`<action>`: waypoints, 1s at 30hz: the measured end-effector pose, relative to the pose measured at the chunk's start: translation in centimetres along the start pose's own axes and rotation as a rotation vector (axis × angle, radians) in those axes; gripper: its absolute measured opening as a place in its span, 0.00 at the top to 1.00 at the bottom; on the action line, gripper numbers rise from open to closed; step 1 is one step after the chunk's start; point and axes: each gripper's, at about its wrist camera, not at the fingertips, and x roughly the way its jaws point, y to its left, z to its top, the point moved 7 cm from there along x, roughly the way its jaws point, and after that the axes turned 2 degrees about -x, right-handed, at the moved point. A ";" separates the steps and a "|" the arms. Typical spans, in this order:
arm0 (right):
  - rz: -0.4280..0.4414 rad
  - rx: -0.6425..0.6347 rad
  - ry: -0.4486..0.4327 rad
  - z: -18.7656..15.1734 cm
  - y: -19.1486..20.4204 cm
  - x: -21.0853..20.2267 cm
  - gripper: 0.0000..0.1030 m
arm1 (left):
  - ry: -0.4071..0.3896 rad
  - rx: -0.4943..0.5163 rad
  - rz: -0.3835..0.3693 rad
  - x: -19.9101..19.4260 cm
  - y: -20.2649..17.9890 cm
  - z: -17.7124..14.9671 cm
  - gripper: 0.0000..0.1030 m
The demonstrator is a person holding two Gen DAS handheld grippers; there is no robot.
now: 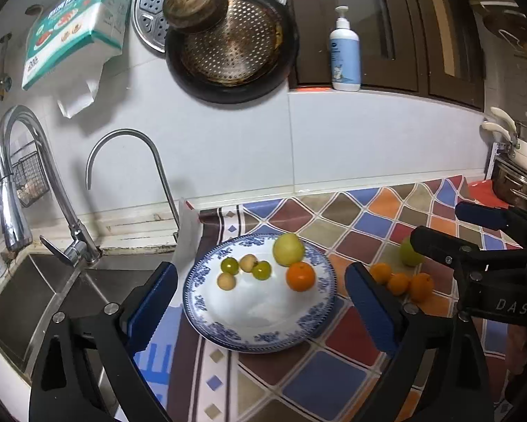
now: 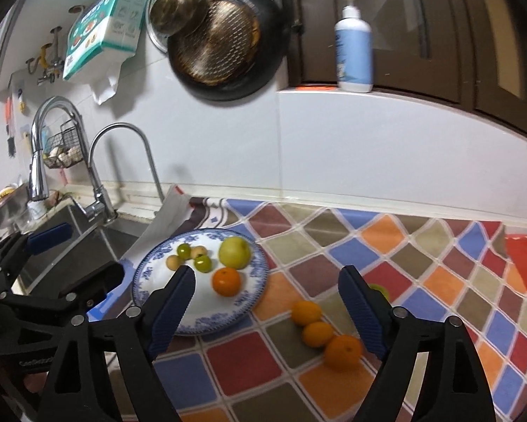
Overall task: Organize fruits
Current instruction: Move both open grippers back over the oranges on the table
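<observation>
A blue-rimmed white plate [image 1: 207,320] [image 2: 147,274] lies on the chequered cloth. On it are a yellow-green pear [image 1: 288,249] [image 2: 234,252], an orange [image 1: 300,276] [image 2: 226,281], two small green fruits [image 1: 261,270] and two small tan fruits [image 1: 226,281]. Three oranges [image 1: 399,283] [image 2: 318,334] and a green fruit [image 1: 409,255] [image 2: 381,291] lie on the cloth right of the plate. My left gripper [image 1: 260,302] is open and empty over the plate. My right gripper [image 2: 267,302] is open and empty above the loose oranges; it also shows in the left wrist view [image 1: 446,228].
A steel sink [image 1: 35,299] with two taps [image 1: 13,183] lies left of the plate. Pans [image 1: 228,35] and a tissue pack [image 1: 77,24] hang on the wall. A soap bottle [image 1: 344,52] stands on the ledge. Pots [image 1: 520,161] stand far right.
</observation>
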 end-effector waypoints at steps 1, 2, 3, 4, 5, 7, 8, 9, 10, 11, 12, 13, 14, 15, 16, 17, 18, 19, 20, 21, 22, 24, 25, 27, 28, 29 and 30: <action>-0.005 0.002 0.001 -0.2 -0.3 -0.4 0.18 | 0.001 -0.002 0.000 -0.1 -0.3 -0.1 0.05; -0.009 0.005 0.005 -0.4 -0.5 -0.6 0.18 | 0.003 -0.004 -0.003 -0.3 -0.7 -0.2 0.05; -0.013 0.007 0.008 -0.6 -0.9 -1.0 0.18 | 0.005 -0.007 -0.008 -0.5 -1.2 -0.4 0.05; -0.018 0.008 0.010 -0.9 -1.3 -1.4 0.18 | 0.005 -0.010 -0.009 -0.7 -1.6 -0.5 0.04; -0.023 0.005 0.013 -1.1 -1.6 -1.7 0.18 | 0.006 -0.011 -0.011 -0.8 -2.0 -0.6 0.04; -0.032 0.002 0.015 -1.4 -2.3 -2.3 0.18 | 0.006 -0.013 -0.017 -1.2 -2.9 -0.9 0.03; -0.037 0.000 0.017 -1.6 -2.6 -2.6 0.18 | 0.007 -0.013 -0.018 -1.3 -3.2 -1.1 0.03; -0.043 -0.002 0.019 -1.9 -3.1 -3.0 0.18 | 0.008 -0.012 -0.021 -1.4 -3.6 -1.2 0.03; -0.046 -0.003 0.019 -2.0 -3.4 -3.2 0.18 | 0.009 -0.012 -0.026 -1.5 -4.2 -1.4 0.03; -0.049 -0.003 0.021 -2.2 -3.7 -3.5 0.18 | 0.011 -0.012 -0.028 -1.6 -4.4 -1.5 0.03; -0.053 -0.004 0.024 -2.4 -4.2 -3.8 0.18 | 0.012 -0.013 -0.029 -1.7 -4.8 -1.6 0.03; -0.056 -0.005 0.025 -2.5 -4.5 -4.0 0.18 | 0.014 -0.013 -0.032 -1.8 -5.2 -1.8 0.03; -0.059 -0.005 0.026 -2.7 -4.7 -4.2 0.18 | 0.016 -0.013 -0.034 -1.9 -5.5 -1.9 0.03; -0.061 -0.006 0.028 -2.8 -5.1 -4.4 0.18 | 0.019 -0.010 -0.036 -2.0 -6.0 -2.0 0.03; -0.063 -0.008 0.030 -3.1 -5.4 -4.6 0.18 | 0.020 -0.008 -0.037 -2.0 -6.3 -2.2 0.03; -0.065 -0.009 0.032 -3.2 -5.6 -4.7 0.18 | 0.020 -0.006 -0.037 -2.0 -6.5 -2.2 0.03; -0.067 -0.011 0.036 -3.4 -5.9 -4.9 0.18 | 0.021 -0.001 -0.036 -2.0 -6.8 -2.4 0.03; -0.068 -0.013 0.041 -3.6 -6.1 -4.9 0.18 | 0.023 0.005 -0.032 -2.0 -7.2 -2.5 0.03; -0.068 -0.015 0.044 -3.8 -6.3 -5.0 0.18 | 0.025 0.007 -0.030 -2.0 -7.4 -2.7 0.03; -0.070 -0.017 0.047 -4.0 -6.6 -5.1 0.18 | 0.030 0.010 -0.032 -2.0 -7.7 -2.9 0.03; -0.071 -0.020 0.051 -4.2 -6.7 -5.1 0.18 | 0.034 0.012 -0.033 -1.9 -7.9 -3.0 0.03; -0.071 -0.024 0.056 -4.5 -7.1 -5.2 0.18 | 0.041 0.016 -0.033 -1.8 -8.3 -3.4 0.03; -0.069 -0.027 0.059 -4.7 -7.2 -5.2 0.18 | 0.046 0.021 -0.035 -1.7 -8.6 -3.6 0.03; -0.067 -0.033 0.065 -5.0 -7.4 -5.1 0.18 | 0.052 0.034 -0.038 -1.5 -9.0 -3.9 0.03; -0.066 -0.037 0.069 -5.1 -7.6 -5.0 0.18 | 0.055 0.045 -0.041 -1.3 -9.2 -4.1 0.03; -0.066 -0.041 0.072 -5.3 -7.6 -4.9 0.18 | 0.056 0.052 -0.041 -1.1 -9.4 -4.2 0.03; -0.065 -0.045 0.079 -5.5 -7.7 -4.7 0.18 | 0.058 0.062 -0.041 -0.9 -9.5 -4.3 0.03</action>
